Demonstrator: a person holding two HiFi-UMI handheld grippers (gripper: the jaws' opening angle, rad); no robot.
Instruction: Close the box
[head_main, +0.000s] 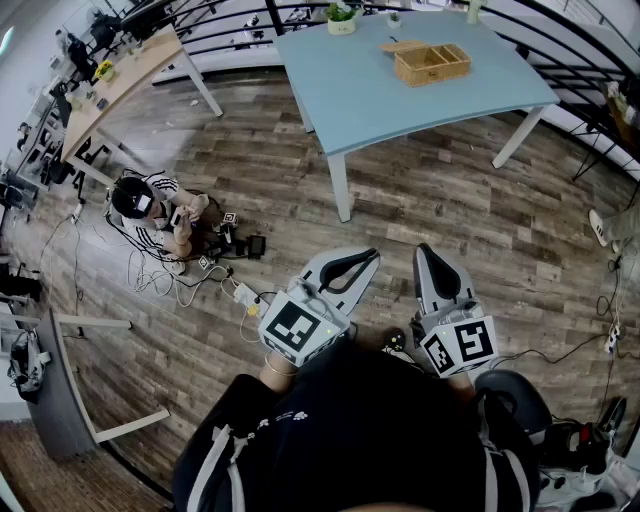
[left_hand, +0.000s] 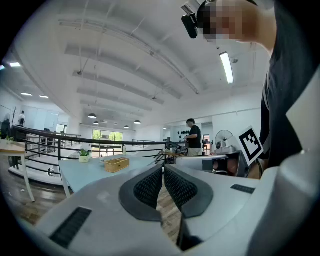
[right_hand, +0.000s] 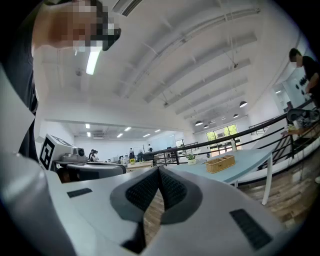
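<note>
An open wicker box (head_main: 432, 63) sits on the far side of a light blue table (head_main: 380, 100), its lid (head_main: 403, 46) folded out to the left. The same box (left_hand: 116, 164) shows small and distant in the left gripper view, and the box (right_hand: 220, 163) also in the right gripper view. Both grippers are held level close to the person's body, well short of the table. My left gripper (head_main: 368, 257) is shut with nothing between its pads (left_hand: 150, 186). My right gripper (head_main: 424, 250) is also shut and empty, pads (right_hand: 171, 189) touching at the tips.
A small potted plant (head_main: 342, 17) stands at the table's back edge. A person (head_main: 150, 212) sits on the wooden floor to the left among cables and devices. A long wooden table (head_main: 118, 80) lies at the far left. A black railing (head_main: 590, 60) runs behind. Another person (left_hand: 193, 136) stands far off.
</note>
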